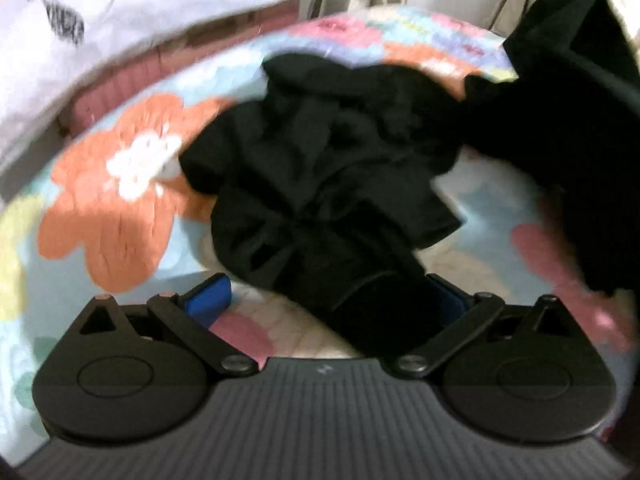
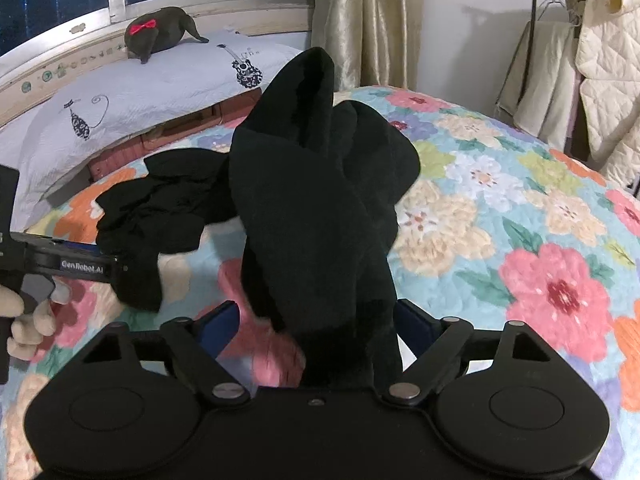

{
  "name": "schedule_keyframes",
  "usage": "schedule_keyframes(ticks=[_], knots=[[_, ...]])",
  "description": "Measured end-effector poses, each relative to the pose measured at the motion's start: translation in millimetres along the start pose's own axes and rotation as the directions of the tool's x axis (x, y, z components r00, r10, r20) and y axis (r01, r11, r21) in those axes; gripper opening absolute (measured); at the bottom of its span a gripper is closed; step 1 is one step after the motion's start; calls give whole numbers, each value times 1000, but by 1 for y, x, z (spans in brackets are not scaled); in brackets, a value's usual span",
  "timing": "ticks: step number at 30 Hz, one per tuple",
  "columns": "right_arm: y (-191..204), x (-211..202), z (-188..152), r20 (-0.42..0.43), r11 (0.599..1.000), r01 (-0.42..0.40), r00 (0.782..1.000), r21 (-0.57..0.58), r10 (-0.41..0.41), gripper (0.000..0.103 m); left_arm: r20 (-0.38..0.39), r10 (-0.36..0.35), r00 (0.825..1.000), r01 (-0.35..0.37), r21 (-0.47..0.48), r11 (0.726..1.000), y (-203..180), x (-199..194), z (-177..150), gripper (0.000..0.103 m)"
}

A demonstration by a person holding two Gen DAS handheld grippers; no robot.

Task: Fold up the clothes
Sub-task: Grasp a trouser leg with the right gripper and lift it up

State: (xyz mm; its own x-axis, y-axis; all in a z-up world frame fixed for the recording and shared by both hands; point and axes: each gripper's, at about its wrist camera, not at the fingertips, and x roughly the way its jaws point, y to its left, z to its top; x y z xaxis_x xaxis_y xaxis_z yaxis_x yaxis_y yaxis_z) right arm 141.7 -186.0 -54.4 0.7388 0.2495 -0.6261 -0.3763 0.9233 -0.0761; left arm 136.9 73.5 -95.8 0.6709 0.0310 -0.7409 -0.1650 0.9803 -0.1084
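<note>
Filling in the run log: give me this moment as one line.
stage: picking up | black garment: bunched, partly lifted off floral quilt | right gripper: open, cloth between pads | left gripper: open, over garment

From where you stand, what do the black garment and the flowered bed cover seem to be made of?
The crumpled black garment looks like soft matte knit fabric, maybe cotton: it drapes in limp folds without shine. The flowered bed cover seems quilted printed cloth, judging by its puckered stitch lines.
</note>
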Motion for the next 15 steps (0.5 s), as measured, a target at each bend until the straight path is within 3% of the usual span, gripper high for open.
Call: schedule_keyframes(ticks=[5,9,11,15], knots=[[0,31,11,-20,1000,-20,1000,-14,19,87,-23,38,999,-37,30,999,-8,-15,11,102],[-8,43,14,-41,999,-36,999,8,36,45,17,-17,1000,16,72,997,-17,-48,19,102],[-13,40,16,-30,998,-54,998,44,55,38,53,-44,998,39,79,996,-19,-64,19,101],[-14,7,25,87,998,7,996,68,-13,31,60,-150,987,146,58,988,-26,-76,25,100]])
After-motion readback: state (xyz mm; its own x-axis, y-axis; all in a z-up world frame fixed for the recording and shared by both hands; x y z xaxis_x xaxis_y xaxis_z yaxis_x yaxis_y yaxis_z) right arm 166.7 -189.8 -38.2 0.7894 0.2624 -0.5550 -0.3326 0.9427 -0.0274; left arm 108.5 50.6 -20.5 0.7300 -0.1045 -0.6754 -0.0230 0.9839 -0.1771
